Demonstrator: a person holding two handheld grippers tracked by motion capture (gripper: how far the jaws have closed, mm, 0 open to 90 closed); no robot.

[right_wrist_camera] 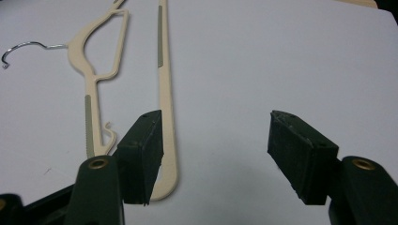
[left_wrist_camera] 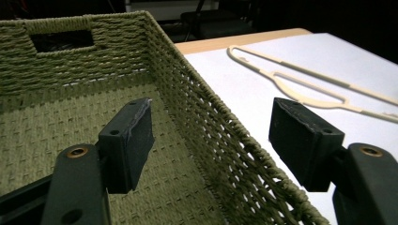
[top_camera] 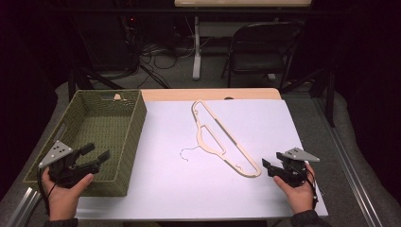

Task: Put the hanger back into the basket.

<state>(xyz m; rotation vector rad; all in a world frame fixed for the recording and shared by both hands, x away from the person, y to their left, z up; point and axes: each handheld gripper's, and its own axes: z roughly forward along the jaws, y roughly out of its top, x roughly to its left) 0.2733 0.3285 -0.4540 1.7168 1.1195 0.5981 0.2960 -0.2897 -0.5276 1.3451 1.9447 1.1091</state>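
From the high view, a cream plastic clothes hanger (top_camera: 222, 142) lies flat mid-tabletop (top_camera: 283, 123), its wire hook pointing toward the woven green basket (top_camera: 135, 137) at the left. The left claw (top_camera: 97, 155) hovers over the basket, spread. The right claw (top_camera: 265, 166) sits just beside the hanger's near end, spread.

Left gripper view: the left claw (left_wrist_camera: 211, 140) straddles the basket's wall (left_wrist_camera: 225, 154), empty.

Right gripper view: the right claw (right_wrist_camera: 216, 140) gapes, empty, over the hanger (right_wrist_camera: 166, 93), probably light, stiff and slick; its thin bar looks the best hold. The room is dark, with a folding chair (top_camera: 262, 47) beyond.

Basket (top_camera: 132, 137) wall flanks open sheet (top_camera: 265, 127) around hanger (top_camera: 222, 137).
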